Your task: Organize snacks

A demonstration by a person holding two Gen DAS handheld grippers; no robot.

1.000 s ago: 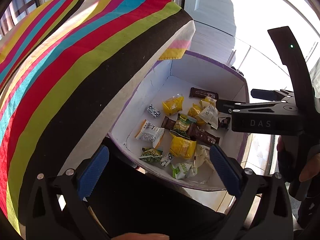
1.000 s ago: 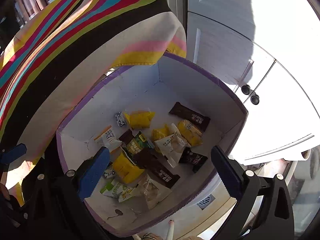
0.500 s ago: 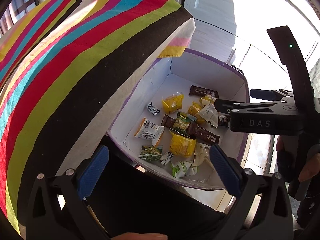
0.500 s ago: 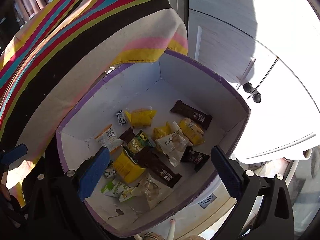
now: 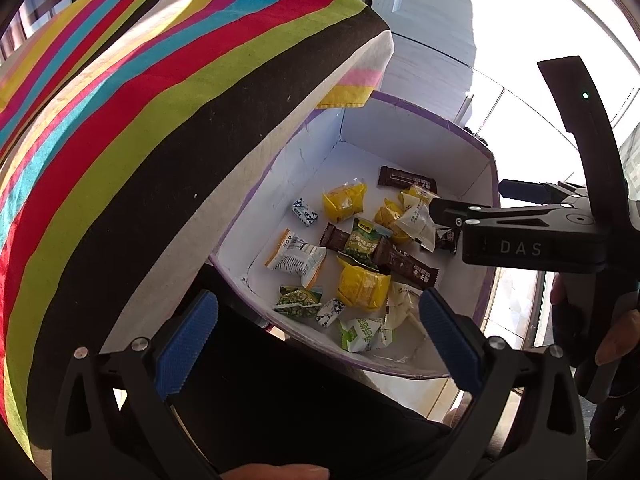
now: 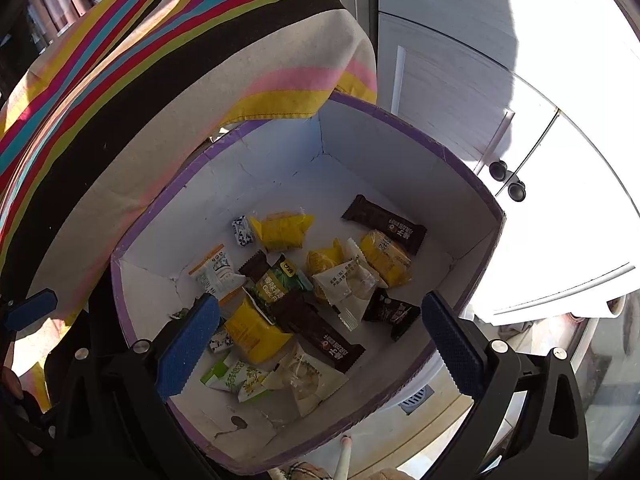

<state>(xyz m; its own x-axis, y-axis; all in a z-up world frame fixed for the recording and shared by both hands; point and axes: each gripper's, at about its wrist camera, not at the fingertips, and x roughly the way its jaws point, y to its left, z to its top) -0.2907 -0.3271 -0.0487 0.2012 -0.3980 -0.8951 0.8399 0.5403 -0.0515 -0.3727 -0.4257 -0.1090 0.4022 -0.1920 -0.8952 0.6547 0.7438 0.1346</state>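
The box [image 6: 404,132] stood open from above, snacks [image 6: 304,300] crowding its floor, while the striped cloth [image 6: 200,60] overhung its far-left corner.

A striped cloth [image 5: 168,128] covers the table, its hem hanging over the corner; the purple-rimmed white box [image 6: 404,120] seems to sit beside that edge, its support hidden

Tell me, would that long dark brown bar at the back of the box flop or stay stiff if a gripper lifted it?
The dark brown bar lies flat and straight, so probably stiff. Its wrapper looks glossy, so it may slip between the pads. It seems light.
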